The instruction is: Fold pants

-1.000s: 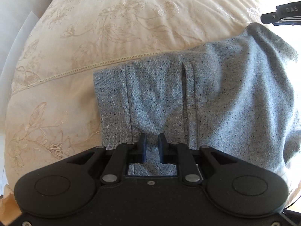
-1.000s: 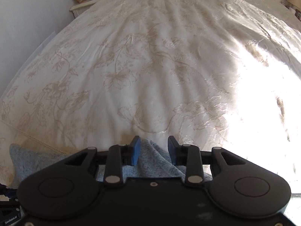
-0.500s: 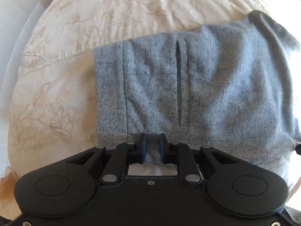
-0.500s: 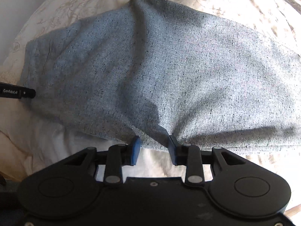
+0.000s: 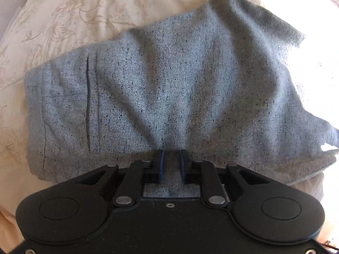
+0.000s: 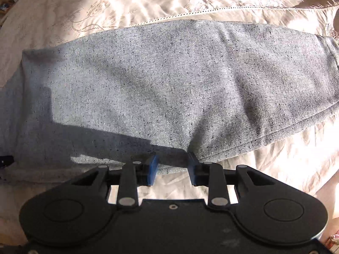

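My left gripper (image 5: 171, 165) points straight down, its narrow-set blue pads pinching a fold of the speckled grey-blue woven pants (image 5: 165, 89), which lie bunched and creased on the cream embroidered bedspread (image 5: 63, 17). My right gripper (image 6: 172, 167) holds its jaws somewhat wider at the pants' near hem; cloth seems caught against the right pad (image 6: 191, 162), though shadow blurs the contact there.

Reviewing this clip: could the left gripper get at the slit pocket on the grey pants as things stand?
Probably not right now. The left gripper is clamped on a pinch of the pants, so it would have to let go first. The pocket slit itself lies uncovered, off to the left in its view, with nothing on top.
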